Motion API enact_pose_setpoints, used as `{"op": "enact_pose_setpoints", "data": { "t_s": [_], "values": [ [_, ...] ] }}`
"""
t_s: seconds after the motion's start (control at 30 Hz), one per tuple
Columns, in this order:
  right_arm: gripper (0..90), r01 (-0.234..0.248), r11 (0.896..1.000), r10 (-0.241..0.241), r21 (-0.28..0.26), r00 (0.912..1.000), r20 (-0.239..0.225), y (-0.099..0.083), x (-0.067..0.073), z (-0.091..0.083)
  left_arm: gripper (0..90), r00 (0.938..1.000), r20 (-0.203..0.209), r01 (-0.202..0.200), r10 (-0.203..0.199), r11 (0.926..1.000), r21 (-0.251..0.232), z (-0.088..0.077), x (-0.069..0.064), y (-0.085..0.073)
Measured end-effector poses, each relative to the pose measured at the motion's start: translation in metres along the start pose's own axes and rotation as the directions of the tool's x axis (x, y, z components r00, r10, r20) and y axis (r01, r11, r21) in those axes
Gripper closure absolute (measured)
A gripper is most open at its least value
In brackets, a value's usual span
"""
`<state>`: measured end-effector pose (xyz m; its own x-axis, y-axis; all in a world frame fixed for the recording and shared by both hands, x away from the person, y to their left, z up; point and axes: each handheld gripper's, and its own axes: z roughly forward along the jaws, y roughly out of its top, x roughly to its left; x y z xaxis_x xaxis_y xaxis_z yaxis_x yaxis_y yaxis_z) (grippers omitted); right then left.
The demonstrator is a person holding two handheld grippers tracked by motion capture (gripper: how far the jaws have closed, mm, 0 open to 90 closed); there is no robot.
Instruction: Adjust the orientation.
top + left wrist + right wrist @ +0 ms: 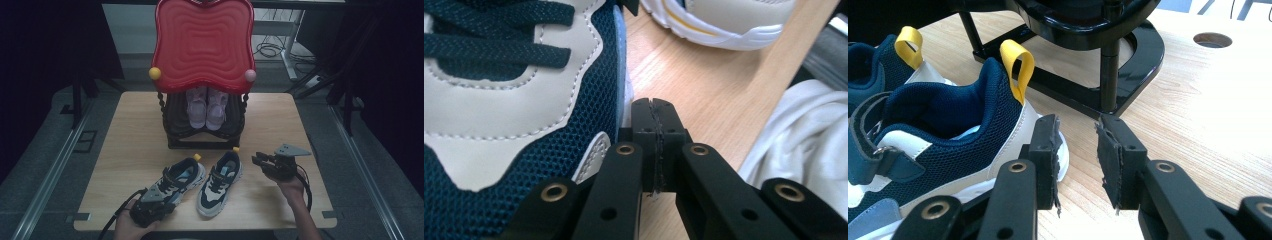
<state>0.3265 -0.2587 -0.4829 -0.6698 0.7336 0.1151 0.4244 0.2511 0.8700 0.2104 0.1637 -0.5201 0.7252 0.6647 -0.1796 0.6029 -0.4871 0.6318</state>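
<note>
two navy sneakers wait below the rack, grippers beside them

two shoes lie side by side on the wooden table, toes toward the person, heels toward the black shoe rack with its glossy red ribbed top. a lilac pair already sits on the rack's lower shelf.

the left gripper lies at the toe of the left sneaker. in the left gripper view its jaws are pressed together with nothing between them, just beside the shoe's mesh flank but not gripping it. the right gripper hangs near the heel of the right sneaker; in the right gripper view its jaws stand partly apart and empty, the nearer pad just beside the heel counter.

risks, as i judge them: the closed left jaws could only nudge the shoe, sliding it on the smooth wood into its mate. the right jaws, if they close on the soft padded collar rather than the stiffer heel, may let the shoe sag or twist. the yellow pull loop is thin and floppy, a poor hold. lifting toward the rack, a toe could catch the black base rail.

the uppers are navy woven mesh with cream leather-like overlays and white stitching, flat dark laces, a strap with a metal ring, and chunky rounded white soles. the pads look rough and frayed at the edges.
</note>
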Motion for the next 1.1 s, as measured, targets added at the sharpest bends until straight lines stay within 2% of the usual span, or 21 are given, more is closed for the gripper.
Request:
{"op": "enact_pose_setpoints", "data": {
  "t_s": [0.1,0.4,0.87,1.1],
  "values": [
    [69.3,0.0,1.0,0.0,-0.001,1.0,-0.002,0.0,0.0,0.0,89.7,0.9993,-0.037,0.012,-0.011,0.9999,0.009,-0.002,0.005,-0.001],
    [69.3,-0.002,1.0,0.002,-0.004,1.0,0.003,0.0,-0.001,-0.001,89.4,0.9956,-0.072,0.06,-0.06,0.9982,-0.009,-0.008,0.025,-0.003],
    [69.3,-0.003,1.0,0.003,-0.002,1.0,0.006,0.0,-0.002,-0.001,89.6,0.9896,-0.087,0.111,-0.114,0.9932,-0.033,-0.013,0.058,0.003],
    [69.3,-0.005,1.0,0.005,0.004,1.0,0.005,-0.001,-0.002,0.0,89.9,0.9881,-0.093,0.119,-0.123,0.9919,-0.045,-0.014,0.066,0.005]
  ]
}}
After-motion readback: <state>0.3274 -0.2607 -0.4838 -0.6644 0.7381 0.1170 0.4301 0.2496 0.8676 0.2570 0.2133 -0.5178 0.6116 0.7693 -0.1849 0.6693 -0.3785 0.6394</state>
